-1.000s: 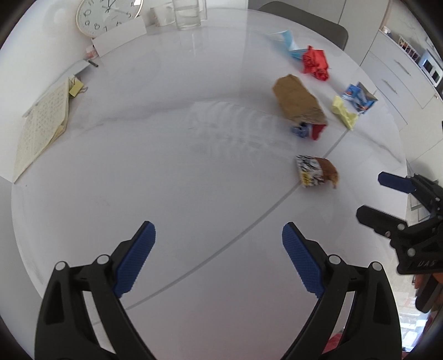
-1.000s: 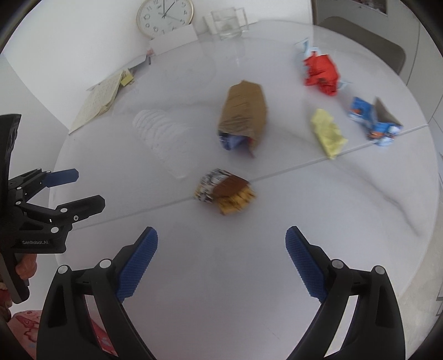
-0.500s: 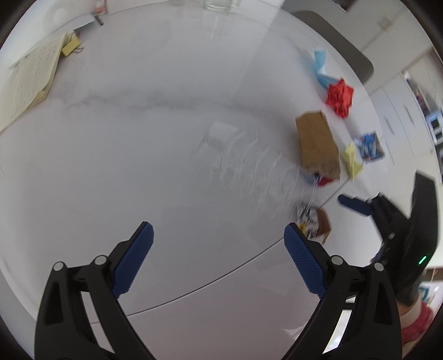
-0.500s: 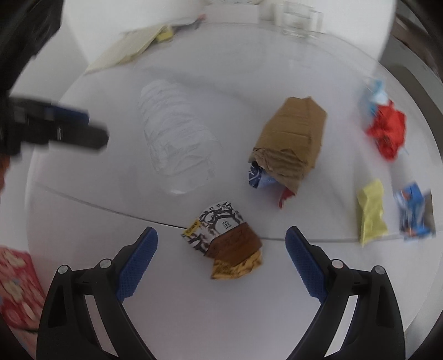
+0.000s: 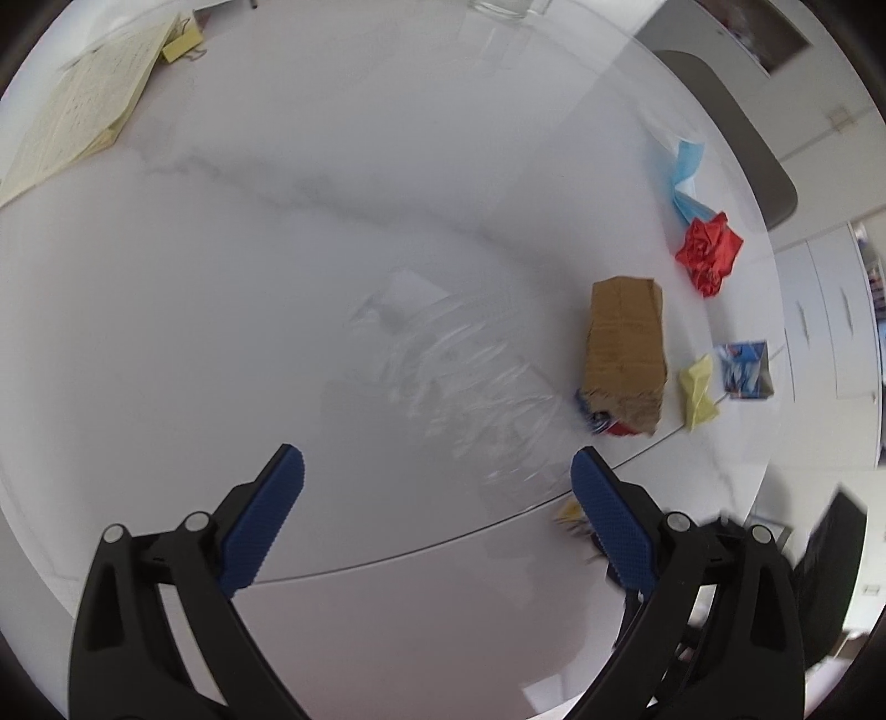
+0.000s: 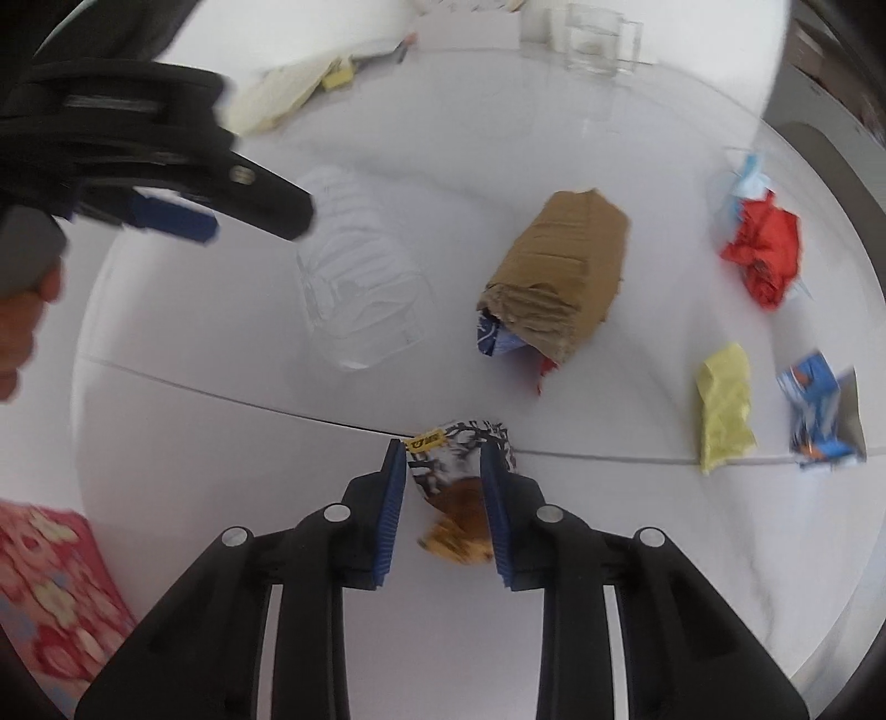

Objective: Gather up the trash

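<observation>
Trash litters white marble table (image 5: 277,221) beside grey chair (image 5: 736,127).

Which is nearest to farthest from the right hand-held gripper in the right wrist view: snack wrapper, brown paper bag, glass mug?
1. Snack wrapper: between the fingers of the right hand-held gripper, at the table seam.
2. Brown paper bag: mid-table, ahead and slightly right, lying on its side.
3. Glass mug: far edge of the table, near the top of the view.
</observation>
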A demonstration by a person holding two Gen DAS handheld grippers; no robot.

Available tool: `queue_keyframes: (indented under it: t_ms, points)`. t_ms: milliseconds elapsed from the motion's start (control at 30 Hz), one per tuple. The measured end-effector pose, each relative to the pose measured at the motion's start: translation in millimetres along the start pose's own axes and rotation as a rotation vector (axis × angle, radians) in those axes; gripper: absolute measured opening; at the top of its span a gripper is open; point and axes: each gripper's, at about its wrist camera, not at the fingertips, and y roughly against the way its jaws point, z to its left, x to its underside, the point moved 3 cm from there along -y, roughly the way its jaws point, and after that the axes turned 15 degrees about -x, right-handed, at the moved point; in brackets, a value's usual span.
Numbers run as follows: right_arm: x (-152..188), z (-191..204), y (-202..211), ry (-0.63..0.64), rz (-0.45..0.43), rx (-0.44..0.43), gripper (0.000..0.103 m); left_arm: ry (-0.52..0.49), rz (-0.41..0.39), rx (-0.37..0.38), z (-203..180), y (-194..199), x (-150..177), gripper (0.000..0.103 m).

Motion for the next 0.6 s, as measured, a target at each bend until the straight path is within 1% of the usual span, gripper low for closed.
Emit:
queue_keyframes:
  t_ms: [167,267,300,333,367,400,500,567,600]
  points:
    - [12.9,-10.6,25.2,-0.096,-0.086,-0.042,0.028,0.064,0.023,-0.047,-20.3,-6.0,-10.4,0.093]
    - [15.1,-17.9,28.6,-0.086,-0.081,-0.041,0.028,0.106,0.036,-0.071,-24.9,-10.8,-14.4,0.093]
    - [17.2,-20.0,28.8,-0.070,-0.070,-0.037,0.030,0.114,0.038,-0.076,-26.4,-11.7,-15.2,0.093]
    - [18.0,-20.0,29.3,-0.042,-0.058,-0.029,0.034,0.120,0.037,-0.080,-29.0,-12.8,-16.5,0.093]
    - [14.3,-16.2,24.7,-0.028,-0.056,-0.018,0.045,0.119,0.038,-0.089,-31.6,-14.3,-17.9,0.093]
    - [14.3,-16.1,24.9,-0.017,-0.056,-0.002,0.060,0.119,0.038,-0.103,-34.0,-16.3,-19.4,0.093]
    - [13.0,-20.8,23.2,-0.021,-0.059,0.008,0.073,0.107,0.070,-0.117,-41.0,-27.3,-22.6,0.093]
    - [12.2,-25.4,19.8,-0.046,-0.066,-0.001,0.075,0.103,0.093,-0.132,-45.1,-36.6,-23.7,0.093]
    - [11.1,-27.7,17.5,-0.060,-0.069,-0.007,0.079,0.105,0.100,-0.138,-46.0,-40.5,-24.1,0.093]
